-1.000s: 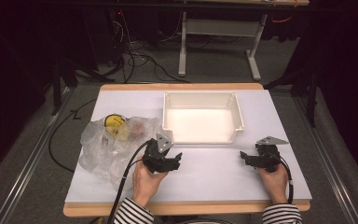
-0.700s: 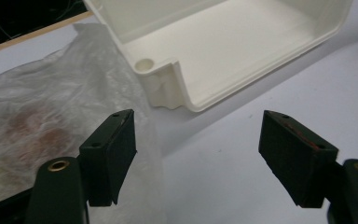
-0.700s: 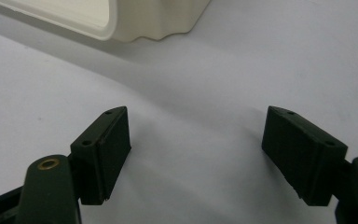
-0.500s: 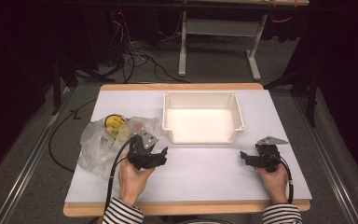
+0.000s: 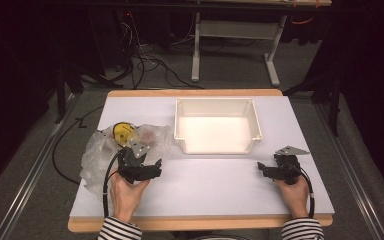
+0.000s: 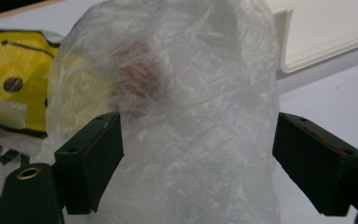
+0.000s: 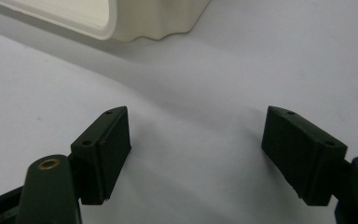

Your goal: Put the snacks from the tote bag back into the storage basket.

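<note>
High view: left hand-held gripper has slid left to the bag, jaws just spreading around it, ready to pinch.

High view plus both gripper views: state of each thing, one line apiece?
Plastic bag: clear, crumpled, lying on the table's left side, contents inside.
Yellow smiley item: inside the bag, at its far end.
White bin: upright, empty.
Left gripper: jaws have just been opening, now wide, bag film between them, pads not pressing it.
Right gripper: open, nothing between its jaws, over bare table.
</note>
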Demonstrator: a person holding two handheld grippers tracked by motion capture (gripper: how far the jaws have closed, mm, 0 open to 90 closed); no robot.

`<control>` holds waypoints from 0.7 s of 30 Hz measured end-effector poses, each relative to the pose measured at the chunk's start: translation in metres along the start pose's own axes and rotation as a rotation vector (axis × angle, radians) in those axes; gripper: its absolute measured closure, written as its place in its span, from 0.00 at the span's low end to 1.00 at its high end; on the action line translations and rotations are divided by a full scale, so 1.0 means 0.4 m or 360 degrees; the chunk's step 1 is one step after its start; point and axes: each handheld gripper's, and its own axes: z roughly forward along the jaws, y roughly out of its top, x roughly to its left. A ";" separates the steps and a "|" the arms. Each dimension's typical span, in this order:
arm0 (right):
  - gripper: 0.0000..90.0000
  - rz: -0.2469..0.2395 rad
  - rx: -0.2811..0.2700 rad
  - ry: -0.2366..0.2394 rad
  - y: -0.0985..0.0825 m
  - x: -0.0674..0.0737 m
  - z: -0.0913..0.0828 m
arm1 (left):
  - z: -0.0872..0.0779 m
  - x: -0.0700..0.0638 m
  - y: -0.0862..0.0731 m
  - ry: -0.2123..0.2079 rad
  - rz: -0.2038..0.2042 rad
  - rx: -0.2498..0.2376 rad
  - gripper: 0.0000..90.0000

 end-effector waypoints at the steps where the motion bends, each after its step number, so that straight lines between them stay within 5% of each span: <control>1: 0.26 -0.0002 0.0001 -0.0001 0.000 0.000 0.000 | 0.003 0.006 -0.006 0.0004 -0.0006 0.0010 0.17; 21: 0.27 -0.0005 -0.0003 -0.0006 0.000 0.000 0.001 | 0.091 0.051 -0.097 -0.0040 -0.0110 0.0141 0.17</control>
